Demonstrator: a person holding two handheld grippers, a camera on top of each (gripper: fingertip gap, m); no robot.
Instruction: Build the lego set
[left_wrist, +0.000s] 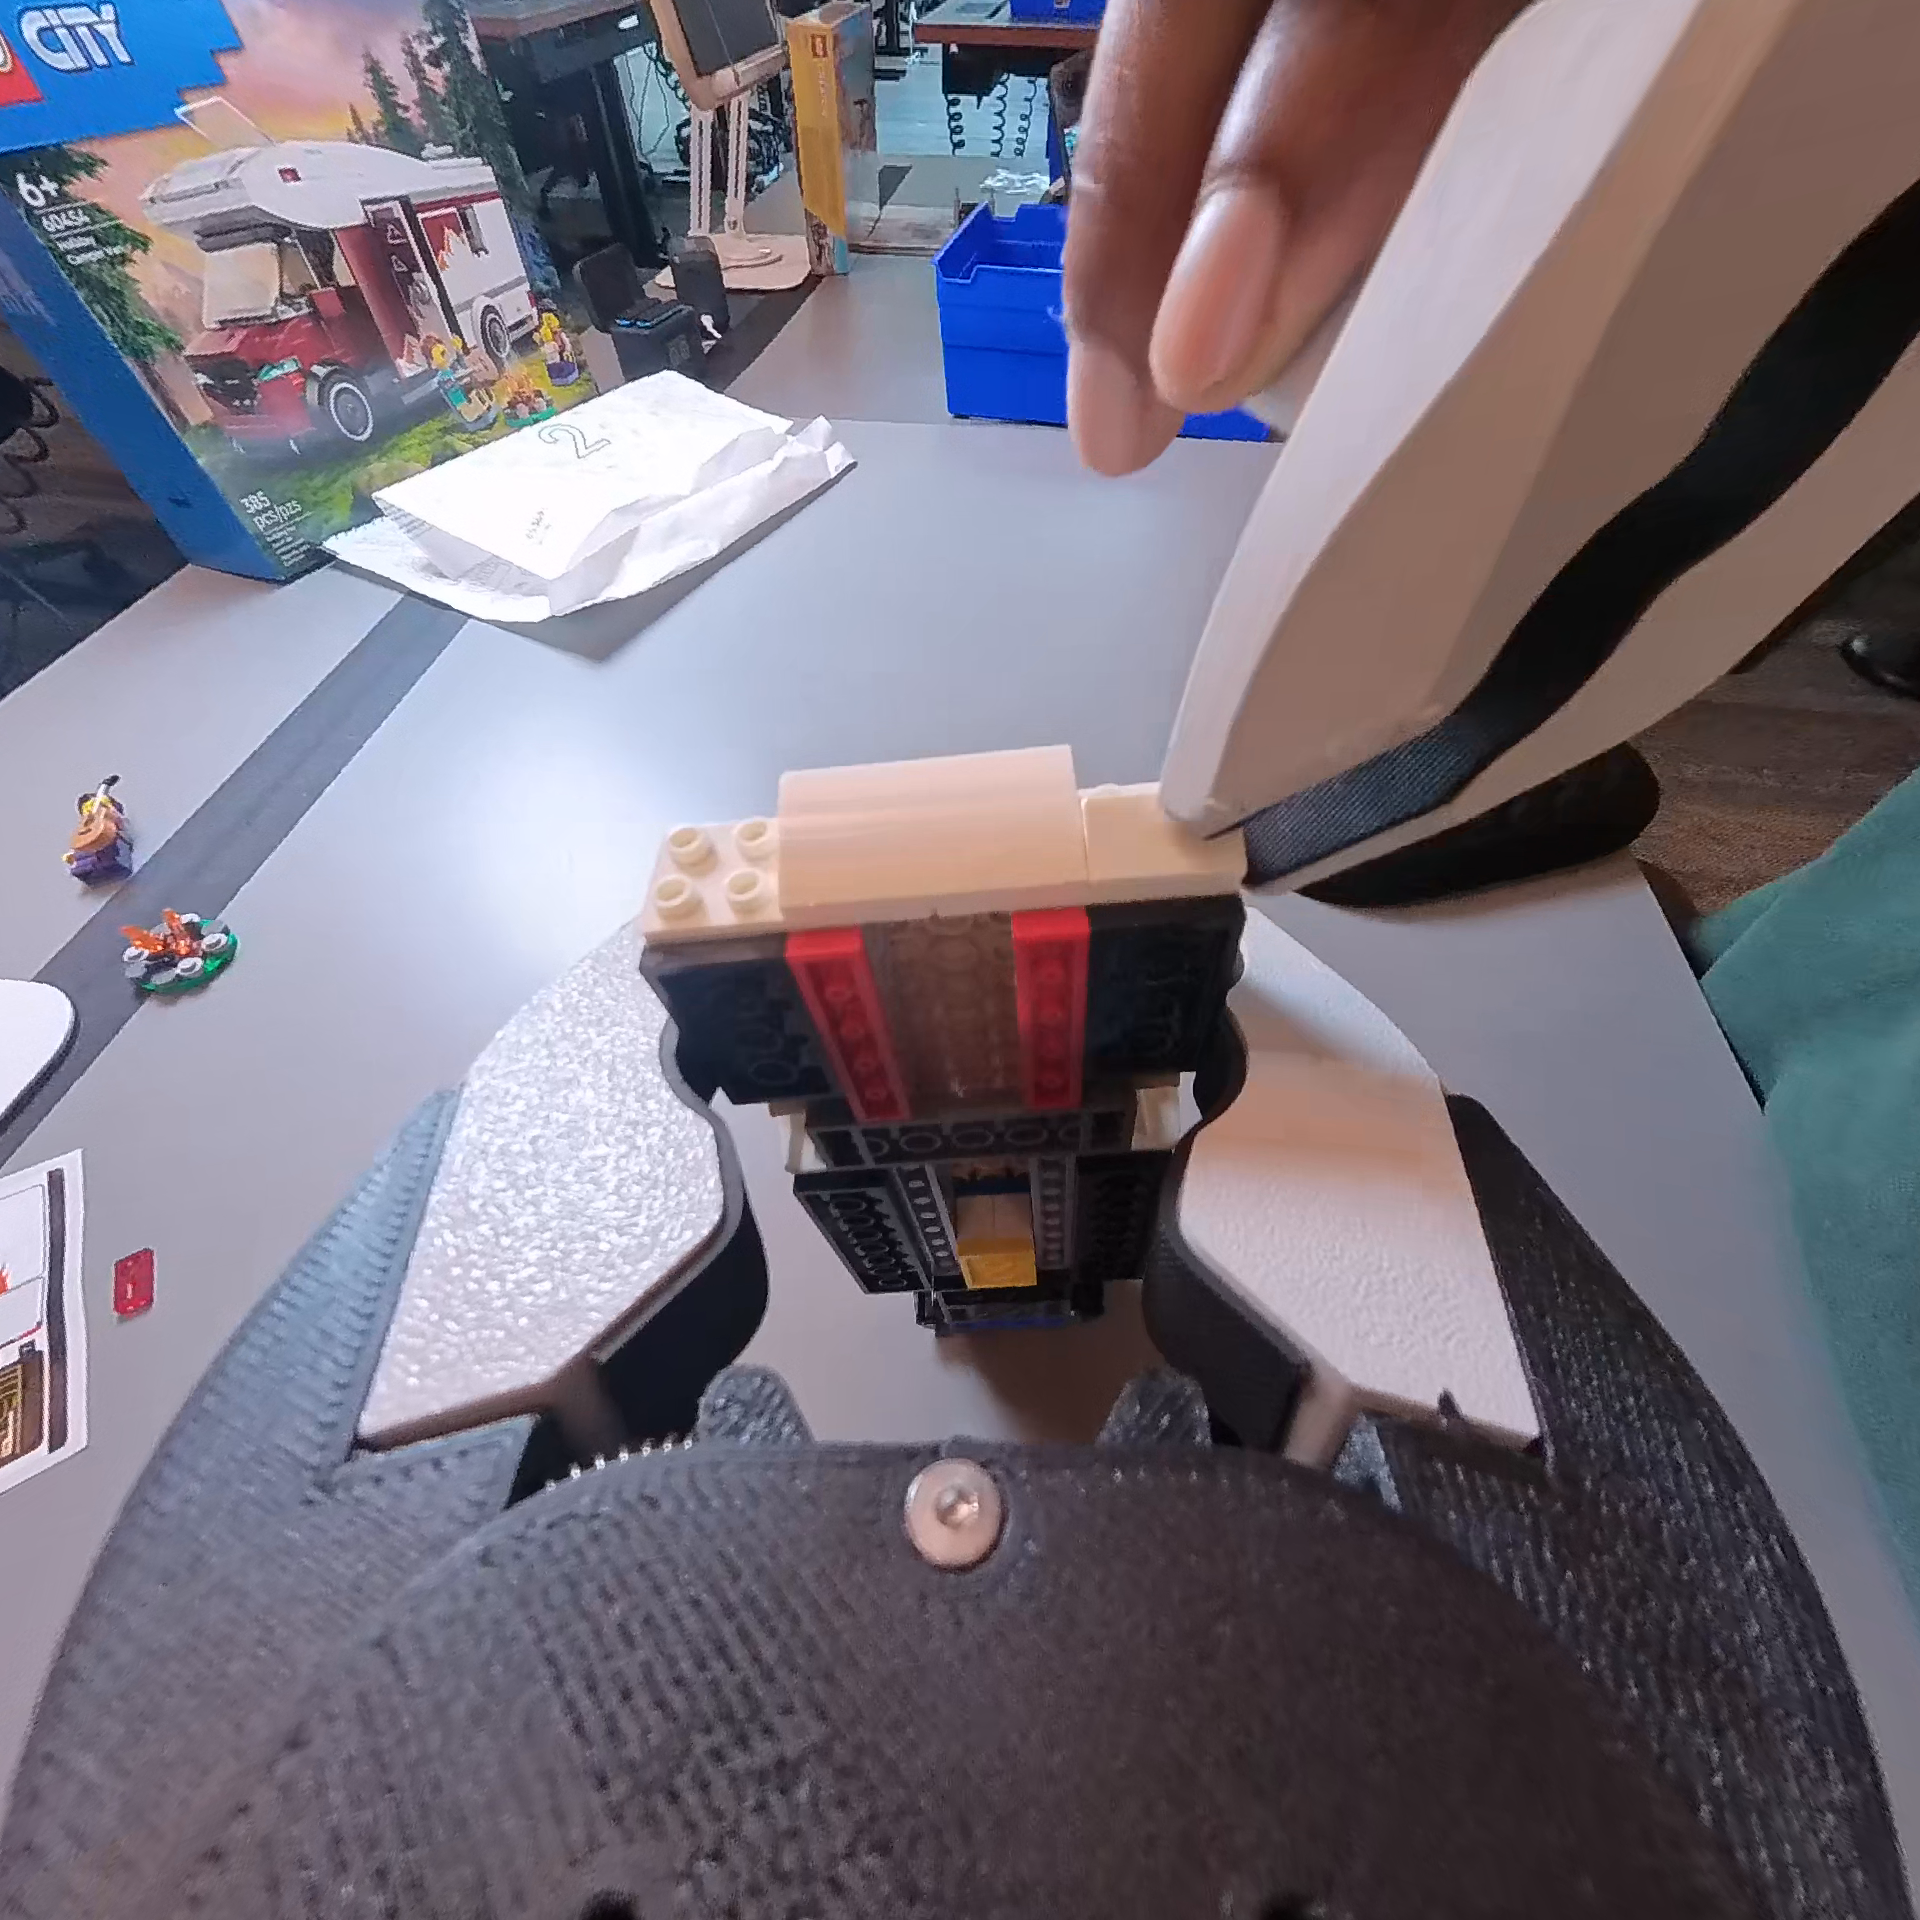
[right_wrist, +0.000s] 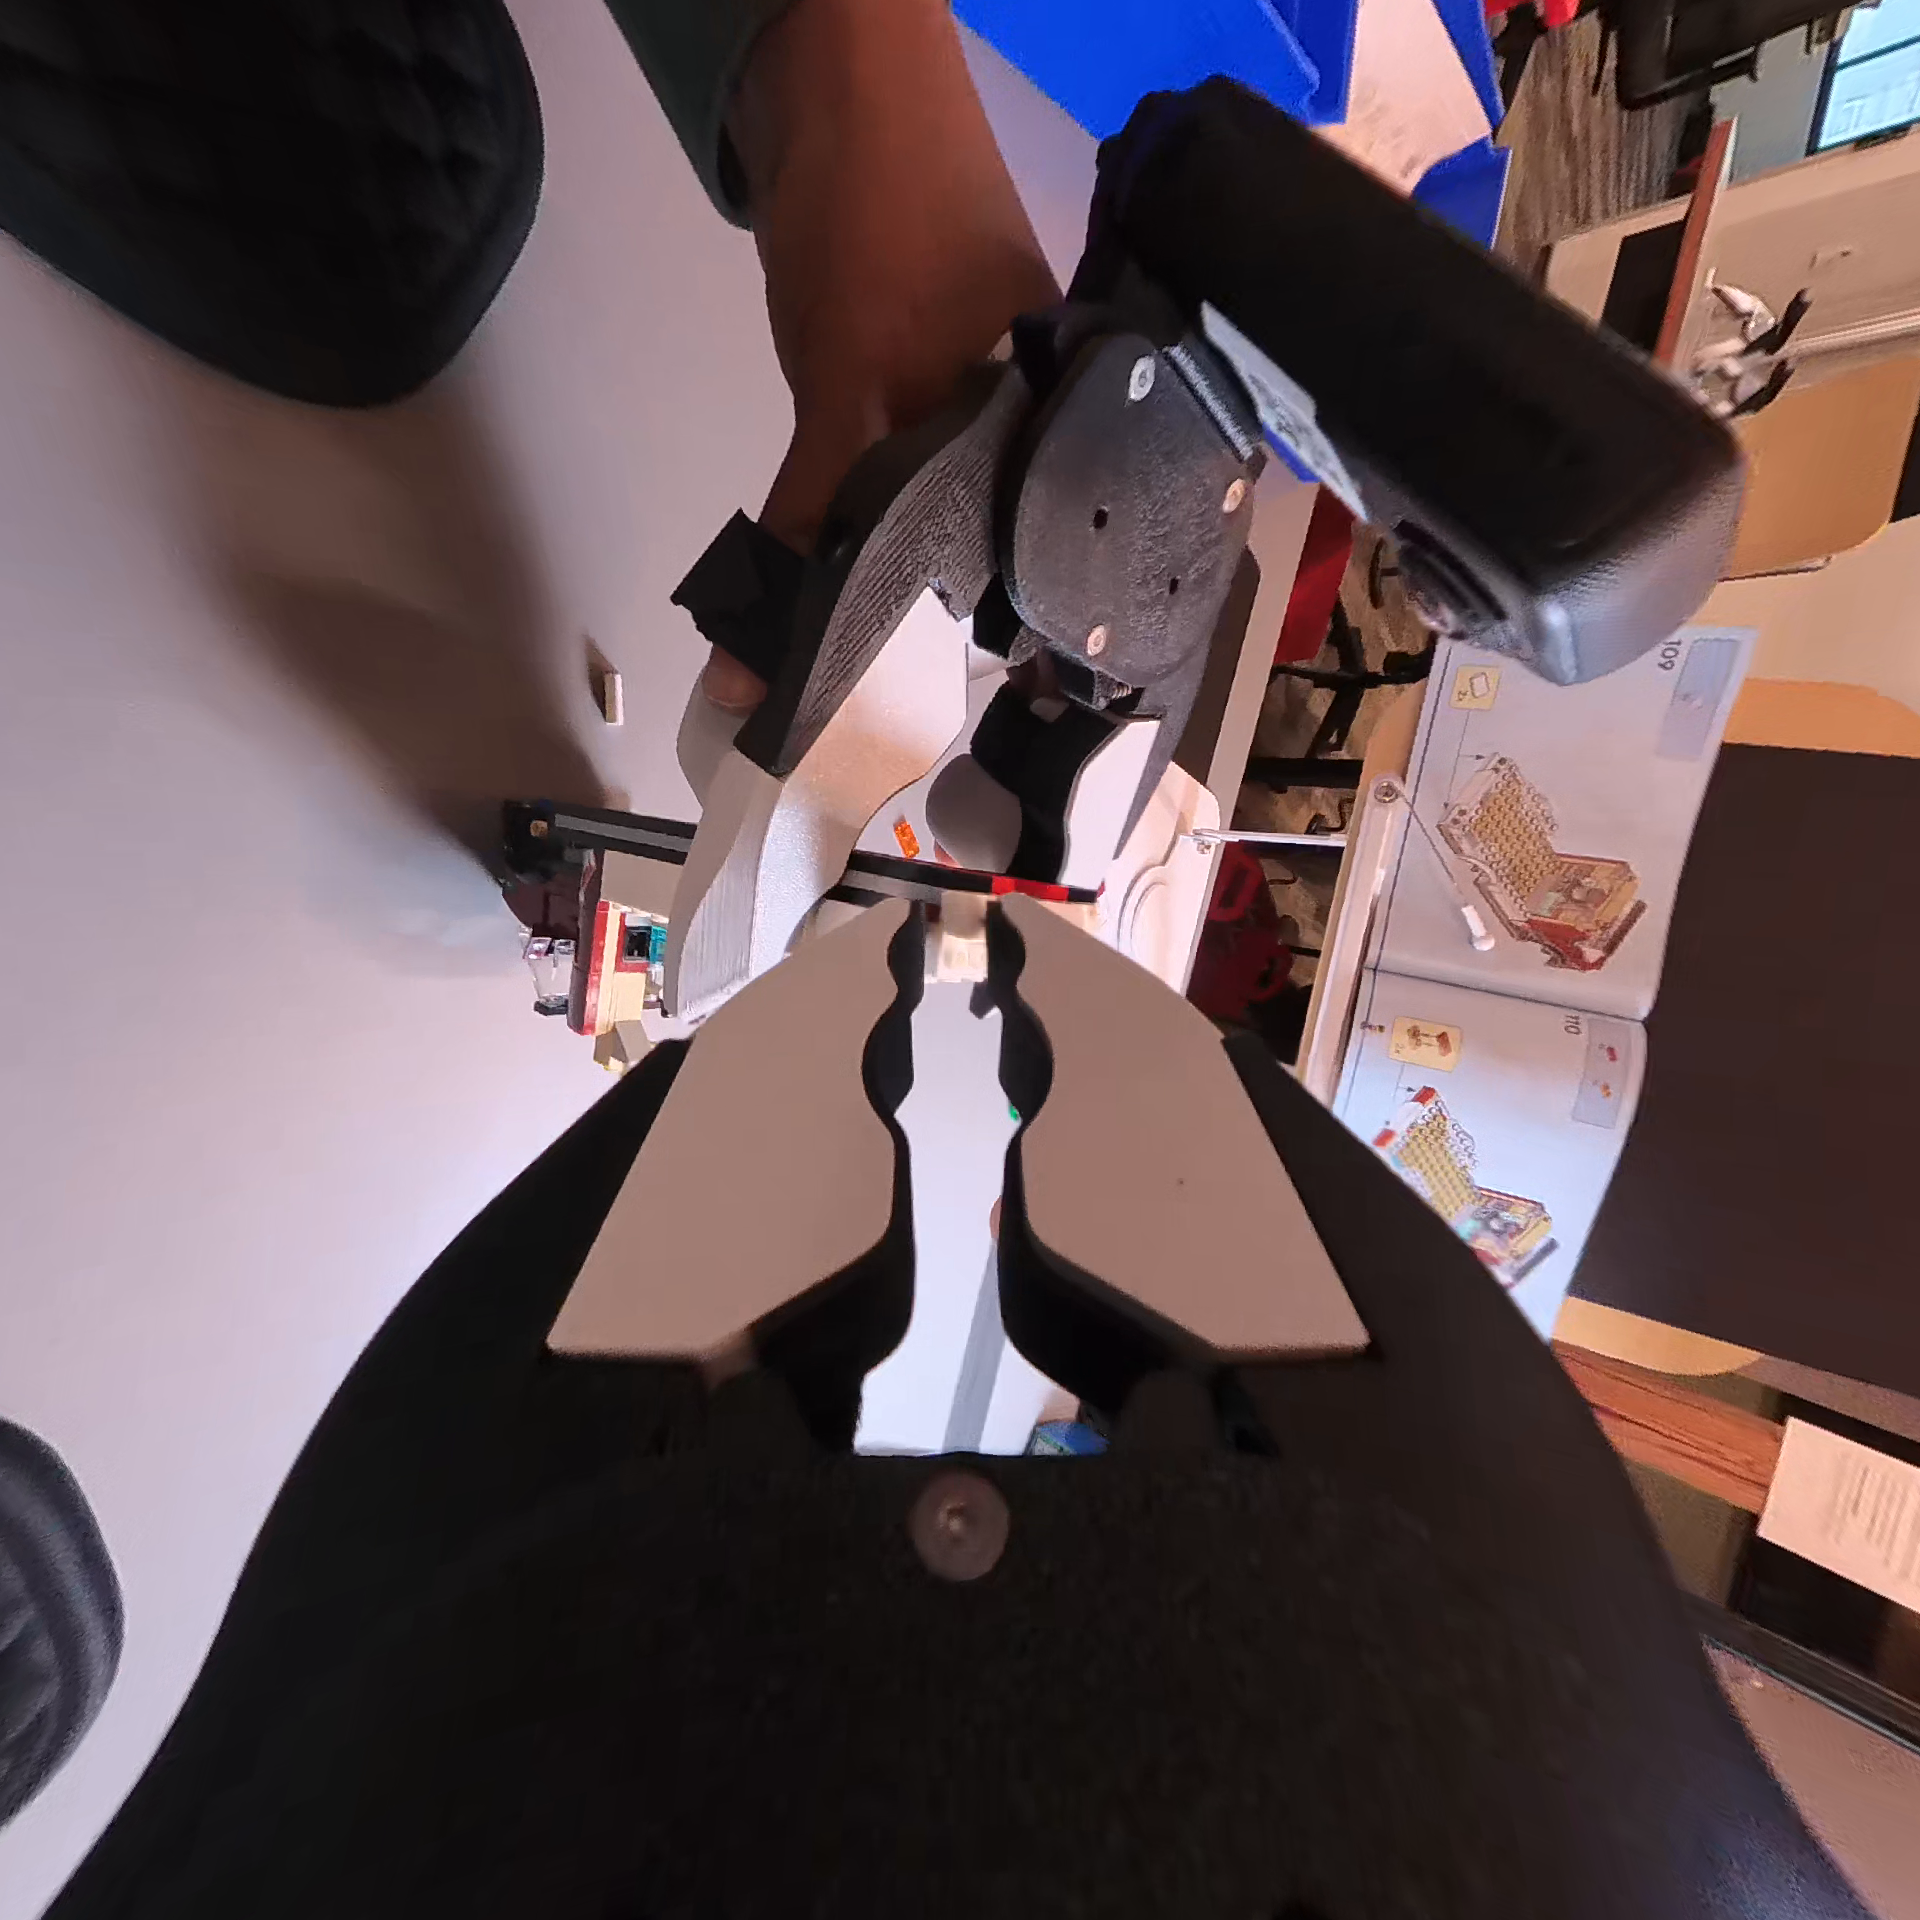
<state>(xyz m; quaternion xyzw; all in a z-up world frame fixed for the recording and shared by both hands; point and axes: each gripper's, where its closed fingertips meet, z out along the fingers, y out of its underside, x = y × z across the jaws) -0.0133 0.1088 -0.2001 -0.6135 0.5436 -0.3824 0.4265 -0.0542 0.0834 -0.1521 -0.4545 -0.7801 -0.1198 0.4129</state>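
My left gripper (left_wrist: 951, 1039) is shut on the lego build (left_wrist: 940, 1008), a stack of black plates with two red strips, held above the grey table (left_wrist: 935, 623) with its underside toward the camera. White bricks (left_wrist: 925, 831) run along its top edge. My right gripper (left_wrist: 1205, 826) comes in from the upper right, its tips on a small white piece (left_wrist: 1143, 847) at the right end of that row. In the right wrist view my right gripper (right_wrist: 954, 914) is nearly closed around that white piece (right_wrist: 956, 951). The build (right_wrist: 623, 831) shows edge-on, and the left gripper (right_wrist: 831, 790) grips it.
The lego box (left_wrist: 260, 260) and a white paper bag (left_wrist: 592, 488) are at the back left, with a blue bin (left_wrist: 997, 301) behind. A minifigure (left_wrist: 99, 831), a campfire piece (left_wrist: 177, 945), a red tile (left_wrist: 133, 1280) and a sticker sheet (left_wrist: 31, 1309) lie left. The open instruction booklet (right_wrist: 1538, 935) lies nearby.
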